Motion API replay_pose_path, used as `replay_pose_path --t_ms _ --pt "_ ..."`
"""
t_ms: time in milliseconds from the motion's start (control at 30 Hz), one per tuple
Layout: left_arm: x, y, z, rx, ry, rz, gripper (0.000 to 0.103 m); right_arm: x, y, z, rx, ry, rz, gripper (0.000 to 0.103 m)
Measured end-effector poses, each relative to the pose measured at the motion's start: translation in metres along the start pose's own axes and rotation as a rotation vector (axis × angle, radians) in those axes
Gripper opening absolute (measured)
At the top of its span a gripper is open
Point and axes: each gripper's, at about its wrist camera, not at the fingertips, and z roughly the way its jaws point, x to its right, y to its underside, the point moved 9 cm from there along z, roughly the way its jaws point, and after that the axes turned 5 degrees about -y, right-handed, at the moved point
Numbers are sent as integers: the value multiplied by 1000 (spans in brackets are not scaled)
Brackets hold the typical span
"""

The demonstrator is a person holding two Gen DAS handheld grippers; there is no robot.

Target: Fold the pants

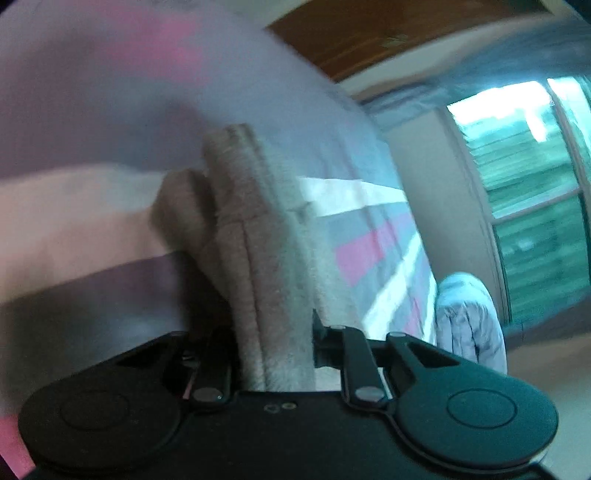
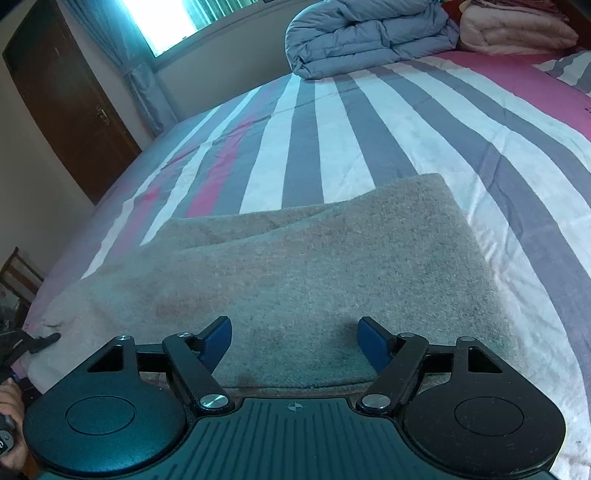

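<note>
A striped bedsheet (image 2: 332, 122) covers the bed, and the grey-beige pants (image 2: 314, 273) are laid flat across its near edge. One end of the pants is pinched in the left gripper (image 1: 275, 332). The right gripper (image 2: 293, 336) is held spread just above the cloth. A fold-over seems to be in hand; a matching right-side grasp is needed next.

Open striped bed (image 2: 369, 122) beyond the folded pants (image 2: 314, 266); blocked at the far end by a grey duvet (image 2: 369, 37) and pink blanket (image 2: 517, 29).
</note>
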Motion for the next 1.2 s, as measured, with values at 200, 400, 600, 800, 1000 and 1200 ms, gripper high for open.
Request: replay_pose_path --t_ms 200,400,600,800,1000,1200 --pt "62 13 -27 -10 90 156 8 -27 -4 10 7 -36 -31 75" --pt "128 55 -41 -53 166 357 9 -66 32 49 -107 87 -393 75" --pt "183 132 -36 -144 215 577 9 -55 29 55 -120 94 -406 86" --pt "204 250 -26 -276 222 834 9 11 -10 -7 -18 -34 -40 86" --pt "168 341 -18 -285 41 1235 20 94 -25 -55 24 -29 106 86" --pt "170 364 -53 -296 91 1383 28 101 -39 -74 60 -200 268 86"
